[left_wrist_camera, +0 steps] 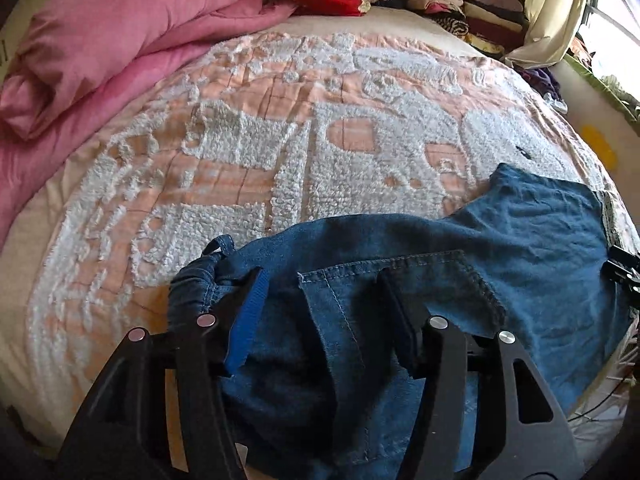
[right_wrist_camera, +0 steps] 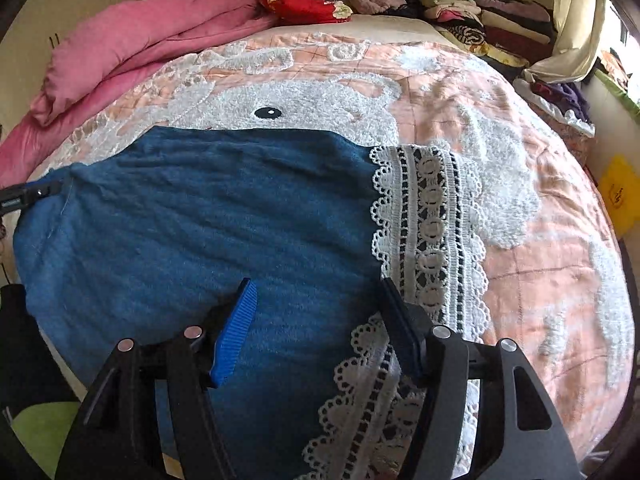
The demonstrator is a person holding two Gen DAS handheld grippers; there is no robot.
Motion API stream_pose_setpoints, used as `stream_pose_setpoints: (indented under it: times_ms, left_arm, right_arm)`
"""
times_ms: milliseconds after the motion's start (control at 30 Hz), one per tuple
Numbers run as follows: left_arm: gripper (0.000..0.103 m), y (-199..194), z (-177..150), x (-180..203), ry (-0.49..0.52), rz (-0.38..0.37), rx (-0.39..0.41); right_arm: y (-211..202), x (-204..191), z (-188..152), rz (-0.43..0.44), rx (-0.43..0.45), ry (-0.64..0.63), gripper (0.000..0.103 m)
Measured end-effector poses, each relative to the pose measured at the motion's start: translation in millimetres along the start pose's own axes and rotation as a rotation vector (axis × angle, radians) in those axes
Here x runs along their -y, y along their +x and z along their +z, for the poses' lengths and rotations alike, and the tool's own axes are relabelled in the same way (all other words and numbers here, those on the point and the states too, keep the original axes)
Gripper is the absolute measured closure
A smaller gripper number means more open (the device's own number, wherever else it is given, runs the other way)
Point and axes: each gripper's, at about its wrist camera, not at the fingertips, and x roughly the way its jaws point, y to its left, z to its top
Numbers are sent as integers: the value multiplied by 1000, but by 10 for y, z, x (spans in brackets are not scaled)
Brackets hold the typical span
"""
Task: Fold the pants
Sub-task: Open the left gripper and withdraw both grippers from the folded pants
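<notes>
Left gripper point(left_wrist_camera: 320, 276): jaws spread wide, poised over the waist end of the pants point(left_wrist_camera: 400, 280), straddling the pocket point(left_wrist_camera: 400, 276); nothing is pinched. Right gripper point(right_wrist_camera: 318, 284): jaws likewise spread, over the leg end, one finger on the blue cloth, the other at the lace hem point(right_wrist_camera: 428, 220). Pants point(right_wrist_camera: 220, 216) lie flat across the near part of the bed point(right_wrist_camera: 540, 280), on its peach-and-white cover. Pink quilt point(left_wrist_camera: 120, 40) and clothes pile point(right_wrist_camera: 480, 12) sit at the far side, well apart from the pants
</notes>
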Motion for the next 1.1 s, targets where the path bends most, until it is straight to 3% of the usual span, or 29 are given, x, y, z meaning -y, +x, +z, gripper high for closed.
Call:
stream_pose_setpoints:
  times_ms: [267, 467, 600, 700, 867, 1100]
  left_arm:
    - [44, -505, -67, 429, 117, -31, 94]
    - [37, -408, -332, 964, 254, -125, 20]
    - [33, -107, -552, 1074, 327, -29, -110]
    - [32, -75, -627, 984, 310, -29, -130]
    - [32, -115, -624, 826, 275, -56, -129]
    - [30, -102, -634, 826, 264, -80, -129]
  right_arm:
    - [-548, 192, -174, 2, 100, 92, 36]
    - [-776, 108, -299, 7, 121, 70, 34]
    - [-758, -120, -326, 54, 111, 9, 33]
    - [-626, -255, -348, 64, 62, -26, 33]
    - [-418, -103, -489, -30, -63, 16, 35]
    - [-498, 22, -674, 5, -43, 61, 35]
